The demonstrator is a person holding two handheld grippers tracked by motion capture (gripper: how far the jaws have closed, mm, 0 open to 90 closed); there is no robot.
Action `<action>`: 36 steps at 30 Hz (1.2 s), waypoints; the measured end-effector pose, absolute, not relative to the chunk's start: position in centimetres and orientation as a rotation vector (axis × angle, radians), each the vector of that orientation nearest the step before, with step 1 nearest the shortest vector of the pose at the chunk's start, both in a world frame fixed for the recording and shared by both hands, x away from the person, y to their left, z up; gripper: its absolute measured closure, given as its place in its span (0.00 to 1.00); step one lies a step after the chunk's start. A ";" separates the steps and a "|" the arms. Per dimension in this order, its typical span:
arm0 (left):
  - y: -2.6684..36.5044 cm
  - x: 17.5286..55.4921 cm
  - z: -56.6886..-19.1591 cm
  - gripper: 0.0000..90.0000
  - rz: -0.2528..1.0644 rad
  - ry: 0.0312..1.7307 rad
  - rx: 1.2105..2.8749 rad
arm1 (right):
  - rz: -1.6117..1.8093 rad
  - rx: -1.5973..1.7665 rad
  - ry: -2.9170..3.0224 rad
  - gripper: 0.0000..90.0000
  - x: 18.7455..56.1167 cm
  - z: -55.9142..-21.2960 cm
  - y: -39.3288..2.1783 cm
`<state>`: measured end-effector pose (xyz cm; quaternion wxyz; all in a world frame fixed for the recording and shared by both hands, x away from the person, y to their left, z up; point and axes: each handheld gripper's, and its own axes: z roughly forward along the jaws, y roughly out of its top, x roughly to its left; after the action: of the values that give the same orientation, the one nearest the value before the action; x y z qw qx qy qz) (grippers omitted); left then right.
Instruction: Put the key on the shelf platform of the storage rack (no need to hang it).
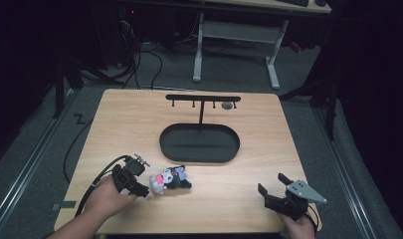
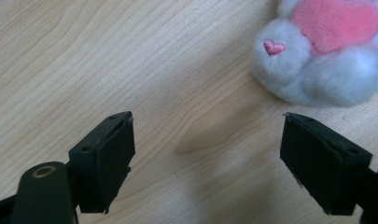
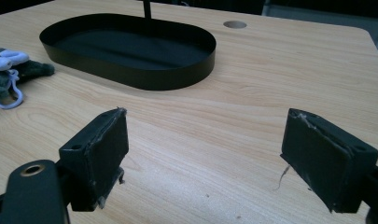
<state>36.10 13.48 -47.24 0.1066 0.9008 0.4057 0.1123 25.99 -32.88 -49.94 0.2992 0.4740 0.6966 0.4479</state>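
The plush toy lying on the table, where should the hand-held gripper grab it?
Probably around the soft grey-and-pink end of the plush toy, coming in from the left where the open left hand-held gripper already sits. That end bulges, squashes easily and faces the jaws, lying flat on the table.

dim lab: cables (image 1: 139, 59), desk frame (image 1: 236, 47)

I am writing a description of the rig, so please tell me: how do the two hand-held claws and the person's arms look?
Both claws are black, each with two blocky jaws faced with flat dark pads. The left claw trails a black cable that loops back past the hand. The right claw carries a grey three-cornered plate on top, and its pads look frayed in the right gripper view. The forearms show no sleeves.
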 end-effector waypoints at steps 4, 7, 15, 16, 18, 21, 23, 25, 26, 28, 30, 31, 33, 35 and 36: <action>13.0 36.4 -46.9 0.18 0.241 1.225 2.648 | 1.199 1.258 1.846 0.16 26.0 -49.9 -33.0; 12.7 36.6 -46.7 0.16 0.188 1.243 2.620 | 1.199 1.264 1.842 0.16 26.0 -49.8 -33.1; 11.9 36.4 -46.7 0.11 0.172 1.222 2.622 | 1.206 1.274 1.832 0.16 26.0 -49.8 -33.4; 11.7 36.3 -46.7 0.11 0.169 1.218 2.620 | 1.205 1.271 1.833 0.16 26.0 -49.8 -33.3; 11.5 36.3 -46.6 0.10 0.172 1.207 2.619 | 1.204 1.270 1.835 0.16 26.0 -49.8 -33.3; 11.0 36.3 -46.6 0.08 0.154 1.192 2.610 | 1.204 1.270 1.836 0.16 26.0 -49.8 -33.3; 10.6 36.0 -46.6 0.08 0.134 1.174 2.611 | 1.208 1.276 1.833 0.16 26.0 -49.8 -33.3; 10.5 35.9 -46.6 0.07 0.129 1.166 2.616 | 1.210 1.280 1.834 0.16 26.0 -49.8 -33.4; 10.3 35.7 -46.5 0.07 0.123 1.155 2.614 | 1.211 1.279 1.831 0.16 26.0 -49.8 -33.4; 9.9 35.4 -46.5 0.07 0.119 1.141 2.608 | 1.213 1.282 1.835 0.16 26.1 -49.8 -33.4; 9.7 35.4 -46.4 0.07 0.118 1.129 2.611 | 1.214 1.284 1.835 0.16 26.1 -49.8 -33.4; 9.5 35.3 -46.4 0.07 0.120 1.121 2.605 | 1.215 1.282 1.834 0.16 26.1 -49.9 -33.4; 8.9 35.4 -46.4 0.07 0.121 1.088 2.608 | 1.216 1.283 1.834 0.16 26.1 -49.9 -33.4; 8.7 35.4 -46.5 0.07 0.128 1.082 2.604 | 1.217 1.281 1.835 0.16 26.1 -49.9 -33.4; 8.5 35.5 -46.5 0.07 0.126 1.081 2.597 | 1.217 1.283 1.834 0.16 26.1 -49.8 -33.4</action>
<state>35.52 8.52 -46.52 0.1622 0.9101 0.3788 0.0442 26.12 -33.36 -49.84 0.2927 0.4815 0.6883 0.4569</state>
